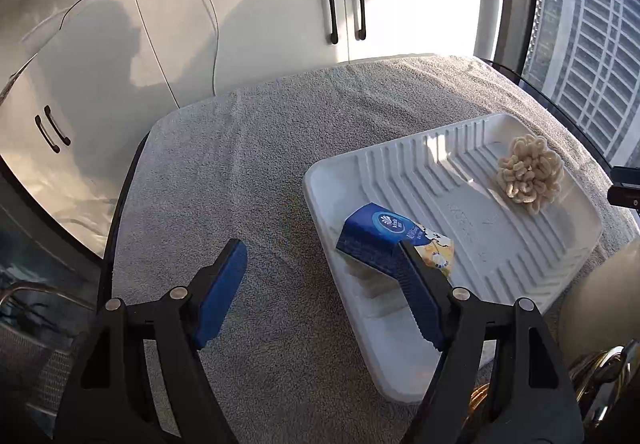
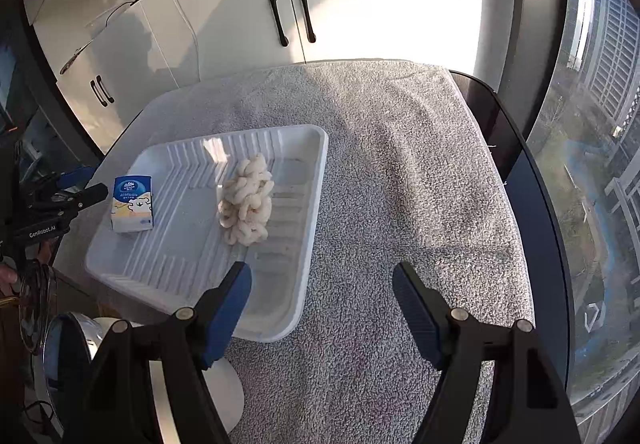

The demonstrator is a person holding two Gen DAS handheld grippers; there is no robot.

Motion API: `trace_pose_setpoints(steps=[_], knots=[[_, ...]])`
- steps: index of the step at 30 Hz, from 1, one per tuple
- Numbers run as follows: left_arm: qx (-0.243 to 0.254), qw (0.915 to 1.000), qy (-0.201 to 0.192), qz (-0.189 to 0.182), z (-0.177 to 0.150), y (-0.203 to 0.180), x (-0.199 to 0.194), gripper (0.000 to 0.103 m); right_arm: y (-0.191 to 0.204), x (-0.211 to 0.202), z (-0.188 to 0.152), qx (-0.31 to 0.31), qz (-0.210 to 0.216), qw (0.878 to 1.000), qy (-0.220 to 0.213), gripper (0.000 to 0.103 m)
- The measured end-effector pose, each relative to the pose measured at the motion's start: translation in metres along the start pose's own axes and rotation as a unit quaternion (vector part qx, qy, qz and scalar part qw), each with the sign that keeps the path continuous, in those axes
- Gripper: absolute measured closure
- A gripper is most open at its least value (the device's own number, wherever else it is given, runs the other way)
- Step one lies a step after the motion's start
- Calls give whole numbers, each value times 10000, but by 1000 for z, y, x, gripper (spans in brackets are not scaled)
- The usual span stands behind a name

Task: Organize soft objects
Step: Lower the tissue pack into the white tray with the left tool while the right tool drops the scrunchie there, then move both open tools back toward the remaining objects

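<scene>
A white ribbed tray [image 1: 320, 180] [image 2: 318, 180] lies on a grey towel [image 1: 260, 132] [image 2: 400, 184]. In it stand a blue and yellow tissue pack [image 1: 372, 234] [image 2: 133, 204] and, apart from it, a cream looped fabric puff [image 1: 529, 174] [image 2: 246, 204]. My left gripper [image 1: 320, 276] [image 2: 94, 182] is open and empty. It hovers just left of the pack, whose lower corner its right finger [image 1: 420, 304] hides. My right gripper [image 2: 324, 284] is open and empty over the tray's near right corner and the towel, short of the puff.
White cabinets with black handles [image 1: 346, 12] [image 2: 292, 18] stand behind the table. A window [image 2: 592, 164] runs along the right, past the table's dark edge [image 2: 516, 148]. A round mirror [image 2: 68, 356] and a white disc [image 2: 228, 392] sit at the near left.
</scene>
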State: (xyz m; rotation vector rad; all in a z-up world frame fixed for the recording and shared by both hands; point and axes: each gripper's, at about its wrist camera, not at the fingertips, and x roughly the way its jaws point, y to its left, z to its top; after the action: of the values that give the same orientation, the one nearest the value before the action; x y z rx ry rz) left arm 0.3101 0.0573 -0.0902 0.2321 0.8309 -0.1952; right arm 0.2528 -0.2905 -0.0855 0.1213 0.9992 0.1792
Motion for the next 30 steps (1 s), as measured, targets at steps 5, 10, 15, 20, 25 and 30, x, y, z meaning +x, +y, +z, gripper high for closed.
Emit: trace_pose_setpoints(steps=[5, 10, 15, 20, 25, 30], knots=[[-909, 9938, -236, 594, -41, 37, -37, 28, -13, -21, -35, 263, -175, 9995, -57, 27], [-1461, 9811, -257, 1241, -81, 65, -68, 28, -20, -41, -77, 454, -354, 9983, -77, 27], [-1616, 9798, 46, 1175, -122, 70, -85, 28, -20, -60, -117, 451, -664, 9968, -42, 27], [-1590, 9810, 330, 1059, -158, 55, -101, 28, -11, -81, -152, 447, -729, 9963, -22, 27], [-1488, 9844, 604, 716, -191, 27, -116, 28, 4, -102, -181, 438, -716, 9965, -62, 27], [-1459, 9863, 703, 309, -211, -1, -133, 28, 27, -123, -203, 193, -690, 9973, -154, 27]])
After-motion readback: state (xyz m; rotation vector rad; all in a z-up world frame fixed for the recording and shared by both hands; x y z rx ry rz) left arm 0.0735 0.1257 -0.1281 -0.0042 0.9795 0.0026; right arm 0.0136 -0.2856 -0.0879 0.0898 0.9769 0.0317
